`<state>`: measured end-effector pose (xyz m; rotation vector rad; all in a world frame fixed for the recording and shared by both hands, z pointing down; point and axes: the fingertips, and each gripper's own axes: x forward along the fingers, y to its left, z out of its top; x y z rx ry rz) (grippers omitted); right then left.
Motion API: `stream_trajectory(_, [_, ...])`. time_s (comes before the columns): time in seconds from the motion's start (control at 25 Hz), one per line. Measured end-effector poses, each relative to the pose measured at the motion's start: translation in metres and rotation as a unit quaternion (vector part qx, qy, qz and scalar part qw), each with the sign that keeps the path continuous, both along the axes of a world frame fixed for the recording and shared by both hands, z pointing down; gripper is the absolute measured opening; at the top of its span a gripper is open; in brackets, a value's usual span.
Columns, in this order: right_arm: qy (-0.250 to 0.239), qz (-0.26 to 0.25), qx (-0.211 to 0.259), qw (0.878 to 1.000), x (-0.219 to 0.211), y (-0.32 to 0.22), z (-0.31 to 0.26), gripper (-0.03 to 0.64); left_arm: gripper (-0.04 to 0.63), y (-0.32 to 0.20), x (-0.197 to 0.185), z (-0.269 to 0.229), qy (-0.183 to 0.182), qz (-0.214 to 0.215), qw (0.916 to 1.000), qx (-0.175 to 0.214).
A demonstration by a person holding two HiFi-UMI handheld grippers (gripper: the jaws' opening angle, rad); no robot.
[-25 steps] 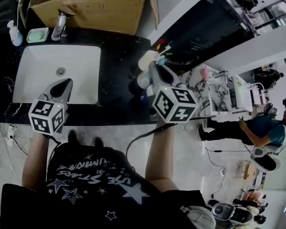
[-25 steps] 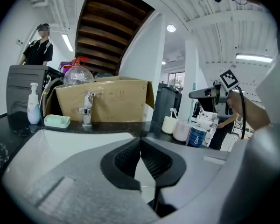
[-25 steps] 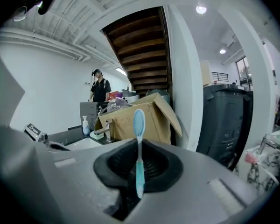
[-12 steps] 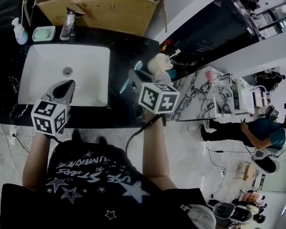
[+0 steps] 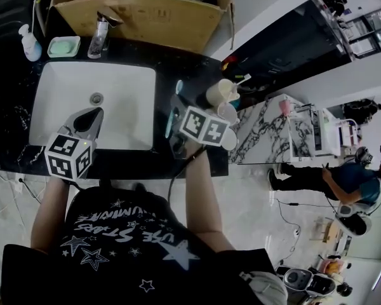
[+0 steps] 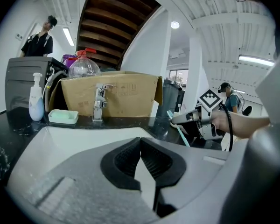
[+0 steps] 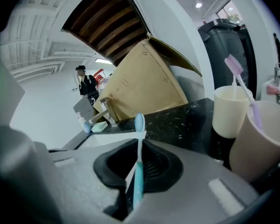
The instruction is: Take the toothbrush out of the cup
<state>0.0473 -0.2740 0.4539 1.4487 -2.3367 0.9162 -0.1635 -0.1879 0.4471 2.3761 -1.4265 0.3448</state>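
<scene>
Blue toothbrush (image 7: 138, 164), lower handle hidden inside right claw (image 7: 140, 146)

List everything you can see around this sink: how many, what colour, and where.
sink: one, white, left part of the counter
counter: one, black speckled
faucet: one, chrome, behind the sink
soap dish: one, pale green, left of the faucet
pump bottle: one, white and blue, left of the soap dish
cardboard box: one, brown, behind the faucet
cups: two, pale, right end of the counter
pink toothbrush: one, standing in a cup
blue toothbrush: one, out of the cups
bystanders: two, teal top at right, black top beyond the box
left gripper: grey, shut, empty, over the sink's near edge
right gripper: grey, shut on the blue toothbrush, beside the cups
</scene>
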Motion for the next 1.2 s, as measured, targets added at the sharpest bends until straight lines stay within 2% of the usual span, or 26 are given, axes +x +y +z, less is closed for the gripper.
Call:
stream_trajectory(0.16, [-0.001, 0.018, -0.016, 1.0, -0.005, -0.01, 0.015, 0.032, 0.009, -0.01, -0.005, 0.004, 0.0, 0.004, 1.0, -0.004])
stream_trajectory(0.56, [0.036, 0.049, -0.056, 0.997, -0.009, -0.018, 0.047, 0.034, 0.009, -0.025, -0.009, 0.01, 0.004, 0.019, 0.9997, -0.015])
stream_trajectory(0.76, [0.091, 0.057, -0.069, 0.992, -0.01, -0.019, 0.058, 0.034, 0.009, -0.026, -0.01, 0.016, 0.006, 0.028, 0.9993, -0.022])
stream_trajectory(0.96, [0.169, 0.057, -0.081, 0.981, -0.012, -0.016, 0.068, 0.034, 0.009, -0.025, -0.013, 0.021, 0.01, 0.038, 0.9988, -0.028])
stream_trajectory(1.2, [0.201, 0.087, -0.081, 0.972, -0.008, -0.015, 0.07, 0.042, 0.009, -0.021, -0.013, 0.025, 0.012, 0.062, 0.9974, -0.034])
